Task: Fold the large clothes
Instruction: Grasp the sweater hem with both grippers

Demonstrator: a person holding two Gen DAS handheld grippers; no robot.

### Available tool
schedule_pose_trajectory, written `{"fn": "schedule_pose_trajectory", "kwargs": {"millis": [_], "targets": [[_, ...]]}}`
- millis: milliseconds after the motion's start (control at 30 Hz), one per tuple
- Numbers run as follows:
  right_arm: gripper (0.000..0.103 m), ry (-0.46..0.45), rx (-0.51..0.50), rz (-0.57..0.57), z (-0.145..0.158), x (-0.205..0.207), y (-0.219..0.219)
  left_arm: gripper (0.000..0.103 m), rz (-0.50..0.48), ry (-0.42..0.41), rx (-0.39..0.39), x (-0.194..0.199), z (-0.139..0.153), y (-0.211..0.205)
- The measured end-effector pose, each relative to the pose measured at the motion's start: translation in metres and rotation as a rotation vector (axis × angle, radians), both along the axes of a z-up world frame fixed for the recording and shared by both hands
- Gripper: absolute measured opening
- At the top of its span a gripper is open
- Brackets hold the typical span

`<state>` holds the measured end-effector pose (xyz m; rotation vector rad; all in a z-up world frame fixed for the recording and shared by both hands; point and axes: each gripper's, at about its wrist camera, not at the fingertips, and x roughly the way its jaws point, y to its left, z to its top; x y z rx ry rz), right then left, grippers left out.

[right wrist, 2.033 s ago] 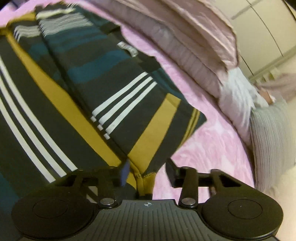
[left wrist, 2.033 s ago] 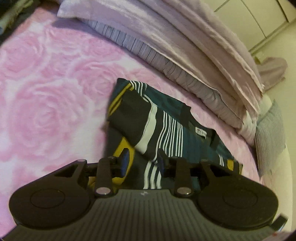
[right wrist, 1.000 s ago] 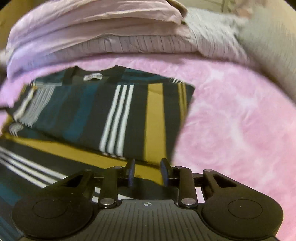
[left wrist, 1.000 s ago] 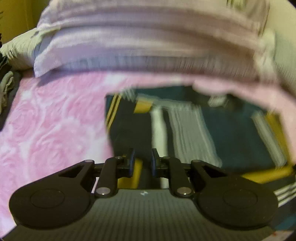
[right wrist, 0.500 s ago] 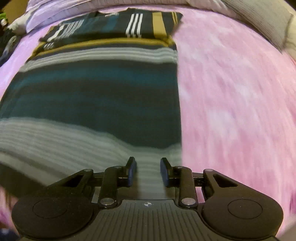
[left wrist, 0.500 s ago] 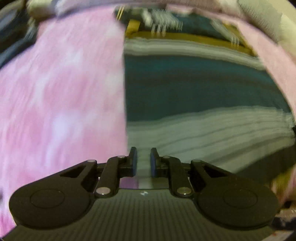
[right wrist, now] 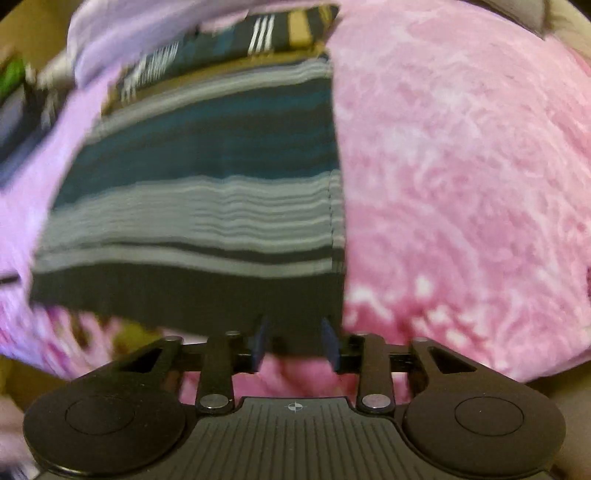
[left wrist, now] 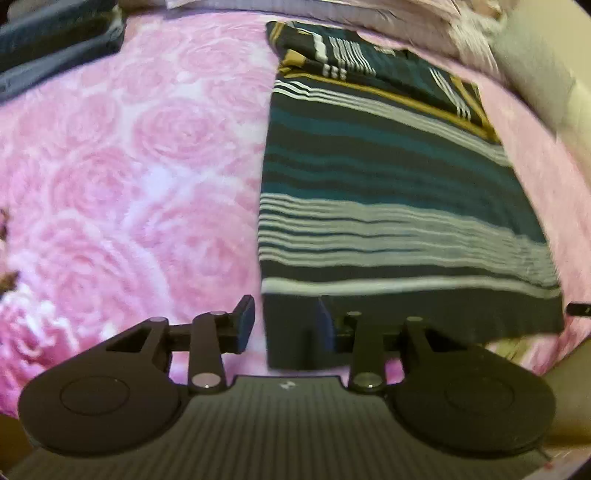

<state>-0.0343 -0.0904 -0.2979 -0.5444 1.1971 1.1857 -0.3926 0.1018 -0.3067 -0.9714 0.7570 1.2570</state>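
A pink blanket [left wrist: 129, 166] with a rose pattern is seen covering the bed across the left part of the left wrist view, and dark folded fabric [left wrist: 55, 40] is seen at its far left corner. To the right of the bare pink area, a striped garment [left wrist: 388, 177] is laid flat on the blanket, with bands of teal, black, white and mustard running across it. Its far end, toward the pillows [left wrist: 424, 14], is already folded over onto itself. Its near hem is a plain dark band.

The left claw [left wrist: 282, 325] is held at the near left corner of the garment with its 2 fingers spread apart; the left finger [left wrist: 245, 319] is seen over the pink blanket just beside the garment's edge, and the right finger is seen against the dark hem. Nothing is pinched between them.

In the right wrist view, which is blurred, the garment [right wrist: 203, 177] is seen on the left and the bare blanket [right wrist: 461, 166] on the right. The right claw [right wrist: 294, 343] is held at the near right corner, its fingers apart, with the corner of the dark hem lying between them. Whether the cloth is touched cannot be told.
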Motion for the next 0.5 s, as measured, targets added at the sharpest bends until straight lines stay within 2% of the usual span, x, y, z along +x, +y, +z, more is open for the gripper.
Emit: {"fn": "schedule_pose_trajectory", "kwargs": {"millis": [33,267,367,500], "targets": [[0.052,0.019,0.026,-0.019,0.001,0.007,0.002,0.035,0.019,-0.027,0.001,-0.004,-0.004,0.005],[0.053,0.136,0.159,-0.154,-0.019,0.062,0.025,0.036,0.121,-0.186,0.010,-0.031,-0.041,0.045],[0.053,0.212,0.186,-0.154,-0.033,0.078,0.039,0.037,0.150,-0.260,0.040,-0.041,-0.052,0.061],[0.053,0.278,0.213,-0.118,-0.042,0.086,0.045,0.037,0.134,-0.387,0.023,-0.052,-0.058,0.057]]}}
